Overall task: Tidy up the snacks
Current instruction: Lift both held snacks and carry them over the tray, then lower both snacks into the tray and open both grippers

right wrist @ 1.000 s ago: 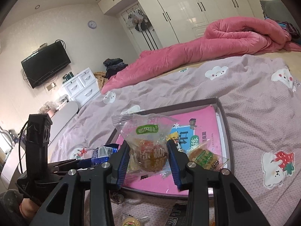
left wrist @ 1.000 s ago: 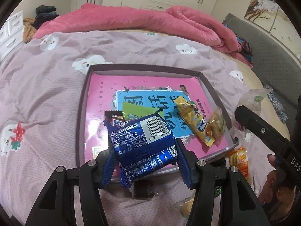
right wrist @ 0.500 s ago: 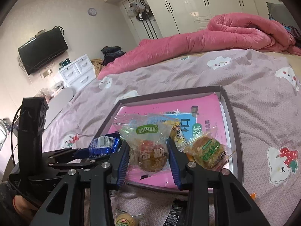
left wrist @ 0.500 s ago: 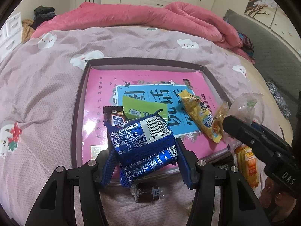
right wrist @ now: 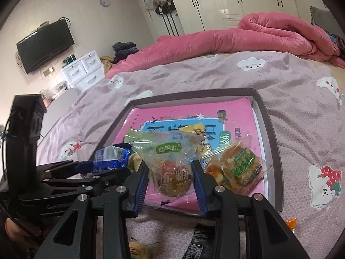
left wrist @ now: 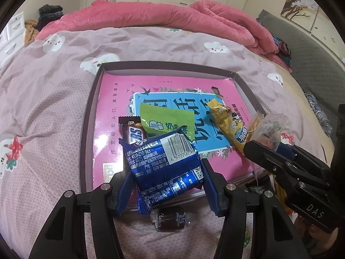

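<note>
Hovering at the tray's (left wrist: 90,116) near edge, left claw (left wrist: 166,185) clamps blue packet (left wrist: 163,164), right claw (right wrist: 170,185) clear packet (right wrist: 170,164).

Both wrist fisheyes close, angled down across bed; both share shallow pink-lined cardboard tray (left wrist: 90,116) (right wrist: 269,129).

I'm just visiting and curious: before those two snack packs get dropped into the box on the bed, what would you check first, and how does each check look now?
1. Left hand-held gripper holds the blue packet firmly: ok.
2. Right hand-held gripper is clamped on the clear pastry bag: ok.
3. Both packs hang over the box: ok.
4. Bare room left in the box: ok, its far half is free.
5. The two grippers are apart: ok, though close.
6. Every loose snack is collected: not ok, a dark wrapped candy lies outside.
</note>
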`<state>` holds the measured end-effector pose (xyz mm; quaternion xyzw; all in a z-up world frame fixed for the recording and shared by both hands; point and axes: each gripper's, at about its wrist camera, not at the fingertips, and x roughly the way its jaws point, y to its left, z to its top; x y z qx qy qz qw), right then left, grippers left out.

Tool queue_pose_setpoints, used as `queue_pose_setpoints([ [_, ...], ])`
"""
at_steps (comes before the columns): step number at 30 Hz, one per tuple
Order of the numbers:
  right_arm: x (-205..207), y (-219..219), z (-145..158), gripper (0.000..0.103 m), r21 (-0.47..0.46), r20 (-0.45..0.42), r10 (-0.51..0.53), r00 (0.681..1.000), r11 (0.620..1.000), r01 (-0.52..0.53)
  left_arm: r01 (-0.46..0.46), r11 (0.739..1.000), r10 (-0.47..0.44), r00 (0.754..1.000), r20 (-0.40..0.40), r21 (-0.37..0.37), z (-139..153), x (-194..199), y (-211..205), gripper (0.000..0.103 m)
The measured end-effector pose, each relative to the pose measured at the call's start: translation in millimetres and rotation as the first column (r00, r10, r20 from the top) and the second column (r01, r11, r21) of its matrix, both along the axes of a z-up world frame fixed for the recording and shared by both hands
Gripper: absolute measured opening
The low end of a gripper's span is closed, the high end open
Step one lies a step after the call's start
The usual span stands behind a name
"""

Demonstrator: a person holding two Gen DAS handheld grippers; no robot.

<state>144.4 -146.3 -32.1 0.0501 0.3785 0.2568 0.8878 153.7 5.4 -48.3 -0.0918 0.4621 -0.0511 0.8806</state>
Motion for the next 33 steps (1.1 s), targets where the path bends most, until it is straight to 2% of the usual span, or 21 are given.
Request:
queue_pose_setpoints([
  [10,1.4,1.1,-7.4,0.04,-0.1,-0.003,-0.043,0.999,0.994,0.042,0.002,1.0,-0.002,1.0,0.003,0.006,-0.2,0.5,-0.8,0.06],
  [27,-5.2,2.4,-5.9,0.041,-0.117,0.021,-0.057,0.998,0.991,0.059,-0.007,1.0,0.007,1.0,0.003,0.014,-2.0,0.8,0.4,0.06],
  [33,-9.6,8.8,-3.6,0.041,-0.116,0.04,-0.032,0.999,0.993,0.037,-0.006,1.0,0.006,1.0,0.002,0.014,-2.3,0.9,0.9,0.06],
])
